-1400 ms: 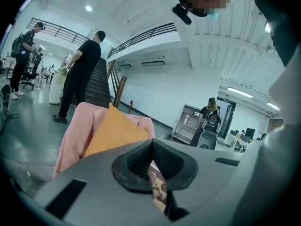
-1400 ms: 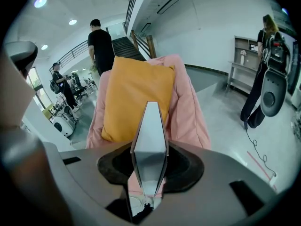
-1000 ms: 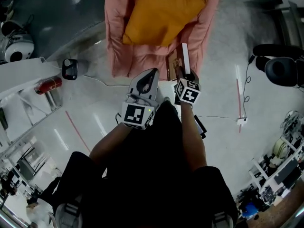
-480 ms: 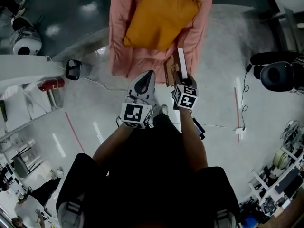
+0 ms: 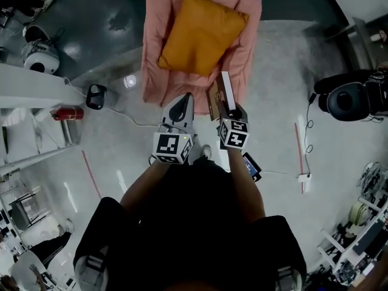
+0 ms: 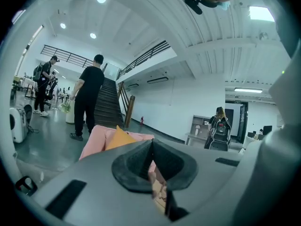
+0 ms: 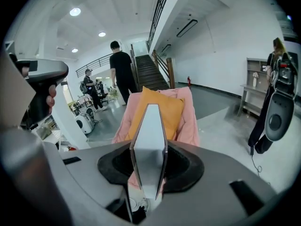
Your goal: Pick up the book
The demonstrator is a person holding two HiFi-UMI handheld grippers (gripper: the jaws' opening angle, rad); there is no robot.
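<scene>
Risen since a second ago: right gripper (image 5: 229,109) with the book (image 5: 227,90), over the pink armchair's (image 5: 154,41) front edge.

Head view: book's long axis runs straight on ahead of the jaws; left gripper (image 5: 187,102) just beside it.

Right gripper view: jaws pinch the book edge-on, upright.

Left gripper view: jaws pressed together, empty.

Pink fabric armchair (image 5: 154,71) w/ orange cushion (image 5: 200,32) blocks the way just ahead of left tongs (image 5: 186,99) & right tongs (image 5: 230,109). Pale polished floor (image 5: 282,65) open either side; black round office chair (image 5: 345,100) far right.
</scene>
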